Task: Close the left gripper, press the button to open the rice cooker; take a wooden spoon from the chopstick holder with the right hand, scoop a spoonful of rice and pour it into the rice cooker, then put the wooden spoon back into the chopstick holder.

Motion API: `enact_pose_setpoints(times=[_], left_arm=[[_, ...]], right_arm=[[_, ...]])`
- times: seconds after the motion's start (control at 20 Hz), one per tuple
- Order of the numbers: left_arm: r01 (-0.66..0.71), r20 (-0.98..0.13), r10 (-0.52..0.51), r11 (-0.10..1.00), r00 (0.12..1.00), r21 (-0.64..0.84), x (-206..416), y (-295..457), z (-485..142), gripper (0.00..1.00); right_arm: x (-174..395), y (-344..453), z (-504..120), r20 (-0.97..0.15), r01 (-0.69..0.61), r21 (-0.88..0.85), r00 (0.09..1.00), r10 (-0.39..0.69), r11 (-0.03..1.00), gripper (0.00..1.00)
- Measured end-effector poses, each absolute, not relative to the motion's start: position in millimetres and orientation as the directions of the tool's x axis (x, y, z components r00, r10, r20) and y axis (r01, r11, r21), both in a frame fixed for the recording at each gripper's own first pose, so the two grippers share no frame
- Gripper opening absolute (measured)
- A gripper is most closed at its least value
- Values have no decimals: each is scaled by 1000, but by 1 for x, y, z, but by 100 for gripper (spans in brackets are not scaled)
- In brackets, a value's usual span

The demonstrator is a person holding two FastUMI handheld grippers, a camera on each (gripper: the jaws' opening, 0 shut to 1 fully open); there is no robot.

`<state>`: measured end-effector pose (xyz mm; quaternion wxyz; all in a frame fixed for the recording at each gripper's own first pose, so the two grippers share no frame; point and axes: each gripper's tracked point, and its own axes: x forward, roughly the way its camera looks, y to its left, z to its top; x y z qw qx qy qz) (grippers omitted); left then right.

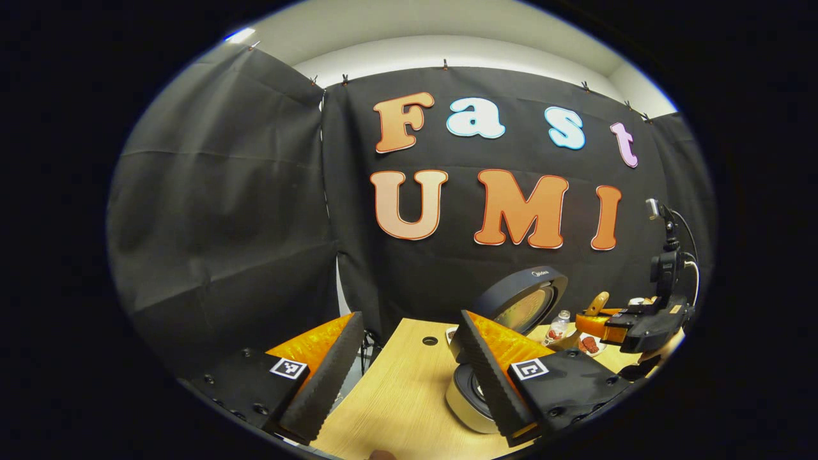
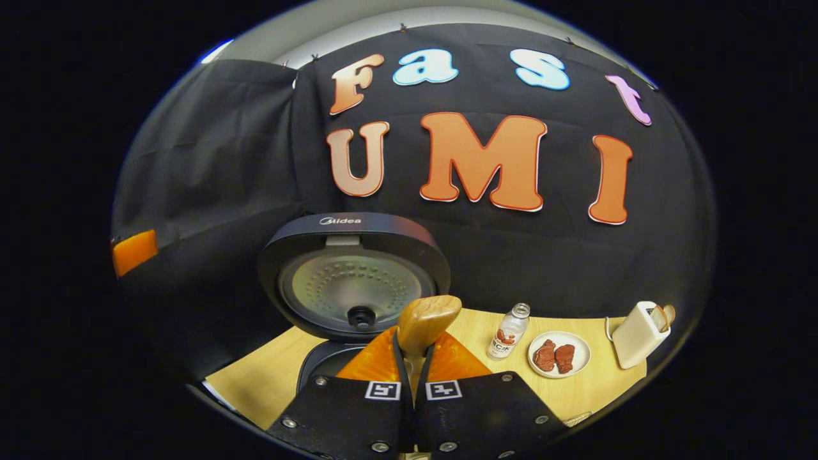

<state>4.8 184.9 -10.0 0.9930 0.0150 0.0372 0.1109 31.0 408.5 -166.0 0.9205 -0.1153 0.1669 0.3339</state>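
Black rice cooker point(image 2: 354, 281) at the bench's left end already stands lid-up, left gripper point(image 1: 409, 358) spread idle, right gripper point(image 2: 414, 370) pinching the wooden spoon point(image 2: 427, 319) just before the pot, so 2 steps look done; scoop, pour and return to the holder remain.

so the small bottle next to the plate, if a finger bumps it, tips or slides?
Probably tips: the bottle stands upright, tall for its narrow base. It looks like clear plastic, so likely light and easily knocked. Once down it could roll toward the plate close beside it, being round.
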Motion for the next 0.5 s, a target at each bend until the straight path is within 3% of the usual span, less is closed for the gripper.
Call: enact_pose_setpoints(times=[0.25,0.5], left_arm=[[-231,-68,234,972,970,46,1,182,-9,100],[-244,-66,246,969,967,27,-7,176,-7,100]], right_arm=[[16,412,-161,-371,-702,-218,703,607,678,0],[16,401,-154,-374,-695,-161,700,608,701,0]])
